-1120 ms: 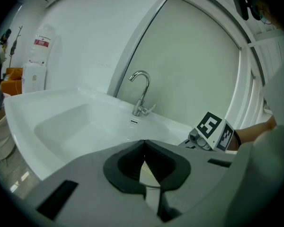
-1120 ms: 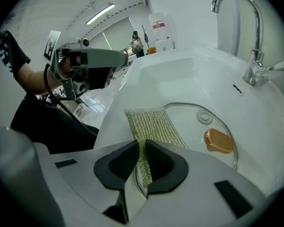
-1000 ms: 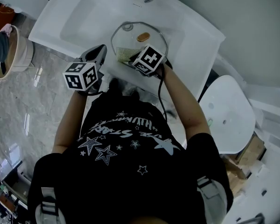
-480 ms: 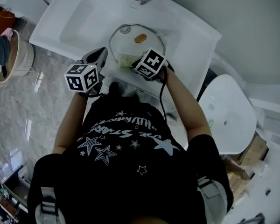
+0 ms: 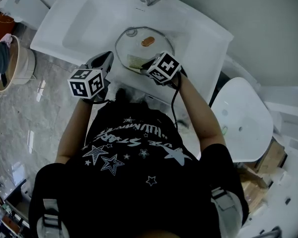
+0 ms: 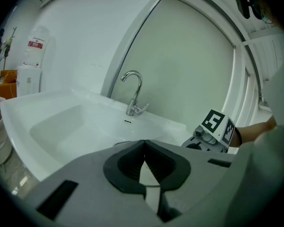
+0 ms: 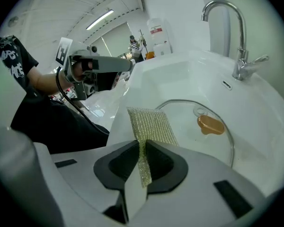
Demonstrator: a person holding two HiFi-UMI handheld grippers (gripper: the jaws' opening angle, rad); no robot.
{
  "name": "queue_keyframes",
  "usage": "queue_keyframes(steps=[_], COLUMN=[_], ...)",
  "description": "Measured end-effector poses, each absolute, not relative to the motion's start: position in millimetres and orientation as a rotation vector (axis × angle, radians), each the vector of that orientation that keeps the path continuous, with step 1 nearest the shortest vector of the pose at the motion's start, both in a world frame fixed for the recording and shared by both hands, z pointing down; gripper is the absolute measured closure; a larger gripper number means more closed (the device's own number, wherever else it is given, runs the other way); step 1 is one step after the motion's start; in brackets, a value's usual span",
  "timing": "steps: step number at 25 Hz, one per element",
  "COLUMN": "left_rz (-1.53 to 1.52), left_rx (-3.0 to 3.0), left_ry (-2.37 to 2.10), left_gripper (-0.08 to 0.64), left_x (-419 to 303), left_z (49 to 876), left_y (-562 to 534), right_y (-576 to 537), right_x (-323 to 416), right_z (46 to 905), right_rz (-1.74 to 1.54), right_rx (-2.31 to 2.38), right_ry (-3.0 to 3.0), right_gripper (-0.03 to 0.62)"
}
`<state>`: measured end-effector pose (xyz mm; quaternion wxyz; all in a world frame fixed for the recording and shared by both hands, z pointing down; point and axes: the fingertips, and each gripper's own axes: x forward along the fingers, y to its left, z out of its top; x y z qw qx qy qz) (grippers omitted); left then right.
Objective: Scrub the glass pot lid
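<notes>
the right gripper (image 7: 143, 144) pinches a gold mesh scouring pad (image 7: 149, 124); the pad's far end lies over the near rim of the glass pot lid (image 7: 191, 126) at the gripper's 1 o'clock. the lid lies flat on the white sink top (image 5: 203, 38), close to its front edge. the basin (image 5: 82, 24) is at the lid's 9 o'clock, with bare top at 3. the left gripper (image 6: 144, 145), jaws pressed together on nothing, hangs at the lid's 8 o'clock. a floor tub (image 5: 25, 58) holds a dark bundle.

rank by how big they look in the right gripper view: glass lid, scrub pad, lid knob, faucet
1. glass lid
2. scrub pad and faucet: these look about alike, and the pad sits nearer the camera, so unranked
3. lid knob
</notes>
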<state>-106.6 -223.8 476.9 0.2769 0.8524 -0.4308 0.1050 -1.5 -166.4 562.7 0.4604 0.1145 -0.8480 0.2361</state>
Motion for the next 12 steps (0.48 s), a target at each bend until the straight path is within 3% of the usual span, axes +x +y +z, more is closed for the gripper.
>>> queue_keyframes(steps=[12], left_rz=[0.268], left_rx=[2.305], left_ry=[-1.127], left_gripper=[0.552], left_x=[-102], left_z=[476], left_y=[-250], right_y=[-218], right_x=[43], right_z=[521], right_rz=[0.570], right_rx=[0.479], right_ry=[-2.117], right_gripper=[0.538])
